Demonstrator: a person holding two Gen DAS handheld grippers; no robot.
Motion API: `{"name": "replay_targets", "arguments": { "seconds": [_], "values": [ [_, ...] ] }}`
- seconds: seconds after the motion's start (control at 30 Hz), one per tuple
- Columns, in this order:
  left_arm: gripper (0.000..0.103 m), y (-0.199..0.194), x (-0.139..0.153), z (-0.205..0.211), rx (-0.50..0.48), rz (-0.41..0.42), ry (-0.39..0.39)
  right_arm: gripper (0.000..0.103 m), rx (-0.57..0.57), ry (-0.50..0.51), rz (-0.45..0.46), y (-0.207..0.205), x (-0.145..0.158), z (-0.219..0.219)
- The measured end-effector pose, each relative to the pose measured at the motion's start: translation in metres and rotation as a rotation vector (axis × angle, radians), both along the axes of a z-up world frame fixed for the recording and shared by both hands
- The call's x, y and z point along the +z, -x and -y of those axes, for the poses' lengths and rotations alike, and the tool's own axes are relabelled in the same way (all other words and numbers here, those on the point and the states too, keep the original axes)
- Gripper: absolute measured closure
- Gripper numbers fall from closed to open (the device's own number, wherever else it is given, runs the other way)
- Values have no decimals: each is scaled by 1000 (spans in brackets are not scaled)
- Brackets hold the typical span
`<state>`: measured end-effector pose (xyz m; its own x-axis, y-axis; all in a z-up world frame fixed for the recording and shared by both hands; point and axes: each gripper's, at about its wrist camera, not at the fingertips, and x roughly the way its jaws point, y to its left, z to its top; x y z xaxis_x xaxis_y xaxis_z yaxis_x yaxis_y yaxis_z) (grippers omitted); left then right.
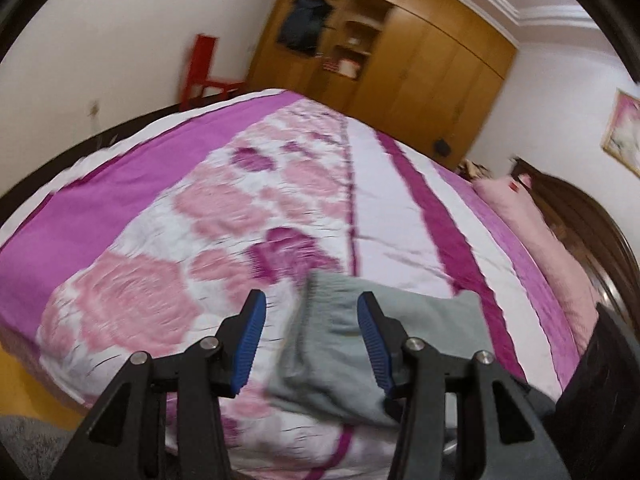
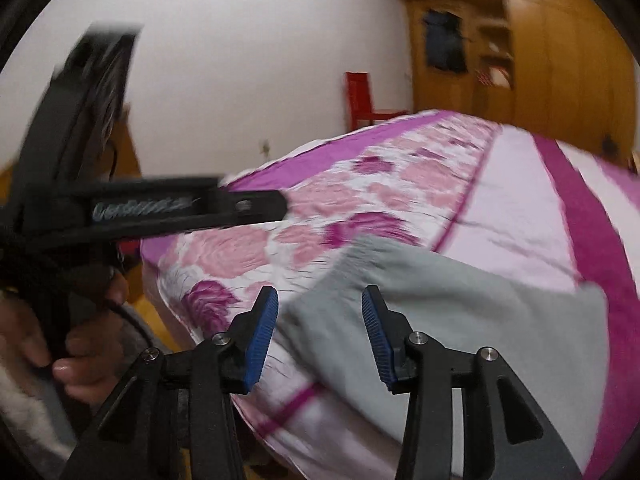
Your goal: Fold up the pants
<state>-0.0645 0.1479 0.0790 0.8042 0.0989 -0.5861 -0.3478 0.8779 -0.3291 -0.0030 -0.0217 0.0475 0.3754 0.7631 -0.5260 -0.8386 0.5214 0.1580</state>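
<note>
Grey pants (image 1: 340, 344) lie folded on the near edge of the bed, with the elastic waistband toward the far left; they also show in the right wrist view (image 2: 460, 320). My left gripper (image 1: 311, 312) is open and empty, hovering above the pants' waistband end. My right gripper (image 2: 319, 307) is open and empty, above the pants' left edge. The left gripper's body (image 2: 160, 208) shows at the left of the right wrist view, held by a hand. Both views are motion-blurred.
The bed has a pink, purple and white floral cover (image 1: 240, 200). A pink pillow (image 1: 532, 232) and dark headboard (image 1: 592, 216) are at the right. A red chair (image 1: 204, 72) and wooden wardrobe (image 1: 420, 52) stand beyond the bed.
</note>
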Motion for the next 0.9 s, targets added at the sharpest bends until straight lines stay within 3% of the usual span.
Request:
{"name": "replay_targets", "arguments": {
  "seconds": [0.13,0.23,0.3,0.37,0.63,0.73,0.9],
  "values": [
    [53,-31,1,36,-107,-32,-64,61,-88,-39,-51,-35,3,65],
    [53,-60,-11,63,-180,-90,-87,74,-154,-63,-103,-56,-1,106],
    [64,-73,-20,75,-205,-117,-109,88,-198,-94,-162,-72,-8,133],
    [73,-83,-33,86,-214,-150,-142,94,-225,-133,-223,-83,-20,154],
    [78,-95,-87,79,-123,-297,-198,95,-265,-173,-430,-95,-85,187],
    [79,-93,-91,72,-105,-304,-193,96,-250,-177,-459,-94,-98,188],
    [79,-90,-76,81,-115,-277,-203,96,-207,-194,-447,-100,-88,195]
  ]
}}
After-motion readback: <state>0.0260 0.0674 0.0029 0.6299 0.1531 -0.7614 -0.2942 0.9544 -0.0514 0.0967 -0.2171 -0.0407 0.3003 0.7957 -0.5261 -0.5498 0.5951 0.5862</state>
